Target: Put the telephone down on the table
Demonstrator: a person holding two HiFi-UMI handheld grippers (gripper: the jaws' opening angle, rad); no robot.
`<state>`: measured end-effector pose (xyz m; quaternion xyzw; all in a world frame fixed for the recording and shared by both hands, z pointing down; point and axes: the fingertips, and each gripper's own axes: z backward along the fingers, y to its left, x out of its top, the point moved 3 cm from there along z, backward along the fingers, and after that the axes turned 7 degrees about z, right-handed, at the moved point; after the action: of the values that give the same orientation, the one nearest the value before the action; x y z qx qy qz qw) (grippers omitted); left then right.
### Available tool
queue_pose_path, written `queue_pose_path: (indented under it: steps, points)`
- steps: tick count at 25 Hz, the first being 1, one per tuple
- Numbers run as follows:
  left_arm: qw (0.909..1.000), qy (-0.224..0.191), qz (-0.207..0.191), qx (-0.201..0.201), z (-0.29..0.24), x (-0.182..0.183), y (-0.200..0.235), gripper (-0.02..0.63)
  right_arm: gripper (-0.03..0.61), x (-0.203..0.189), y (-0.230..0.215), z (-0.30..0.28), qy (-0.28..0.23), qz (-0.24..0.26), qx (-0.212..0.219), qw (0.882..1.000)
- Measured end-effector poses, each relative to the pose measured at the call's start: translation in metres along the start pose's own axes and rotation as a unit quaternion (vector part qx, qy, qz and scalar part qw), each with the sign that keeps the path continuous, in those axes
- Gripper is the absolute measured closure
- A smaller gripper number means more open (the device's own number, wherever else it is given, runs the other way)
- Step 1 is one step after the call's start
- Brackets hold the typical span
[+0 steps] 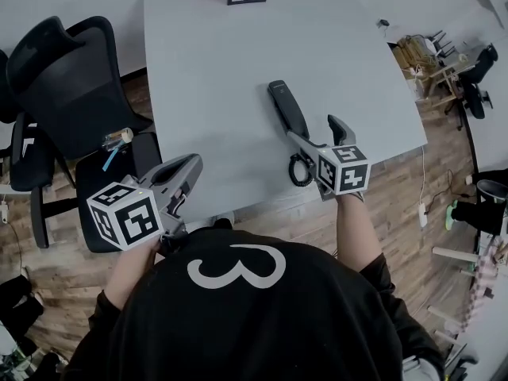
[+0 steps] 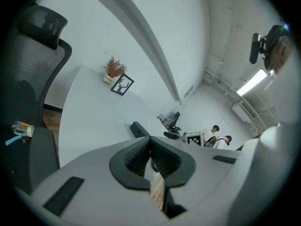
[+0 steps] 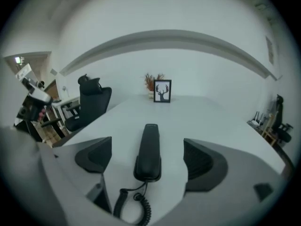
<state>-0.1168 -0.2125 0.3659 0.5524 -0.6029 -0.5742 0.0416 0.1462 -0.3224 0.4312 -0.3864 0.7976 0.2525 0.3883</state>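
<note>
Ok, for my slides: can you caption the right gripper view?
Black telephone handset lying on the grey table, coiled cord trailing, centred in the open right gripper.

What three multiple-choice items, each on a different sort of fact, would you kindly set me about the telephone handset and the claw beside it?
1. Where does the telephone handset lie?
A) on the grey table
B) on the office chair
C) on the wooden floor

2. What colour is the handset?
A) white
B) black
C) red

3. How does the right claw stand?
A) shut on the handset
B) shut and empty
C) open, pads clear of the handset

Answers: 1 A, the head view shows it lying flat on the tabletop. 2 B, its body and coiled cord are black in both views. 3 C, the right gripper view shows the pads wide apart on either side of the handset, touching nothing.
</note>
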Motion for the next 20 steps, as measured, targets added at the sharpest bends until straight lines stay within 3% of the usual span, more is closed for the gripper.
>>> queue_pose_path:
  steps: [6, 9, 13, 15, 20]
  points:
    - [0.9997, -0.007, -0.021, -0.012, 0.005, -0.027, -0.041, 0.603, 0.142, 0.029, 0.026, 0.097, -0.161, -0.032, 0.075, 0.984]
    - [0.9995, -0.010, -0.026, -0.013, 0.015, -0.049, -0.065, 0.603, 0.315, 0.030, 0.040, 0.151, -0.208, -0.036, 0.102, 0.972]
    - [0.9989, -0.017, -0.038, -0.021, 0.028, -0.076, -0.097, 0.603, 0.460, 0.031, 0.068, 0.208, -0.267, -0.066, 0.168, 0.947]
    - [0.9979, -0.023, -0.055, -0.027, 0.037, -0.087, -0.118, 0.601, 0.545, 0.029, 0.084, 0.232, -0.282, -0.072, 0.201, 0.935]
    - [0.9916, -0.031, -0.113, -0.054, 0.056, -0.123, -0.167, 0.603, 0.569, 0.007, 0.129, 0.275, -0.260, -0.067, 0.283, 0.921]
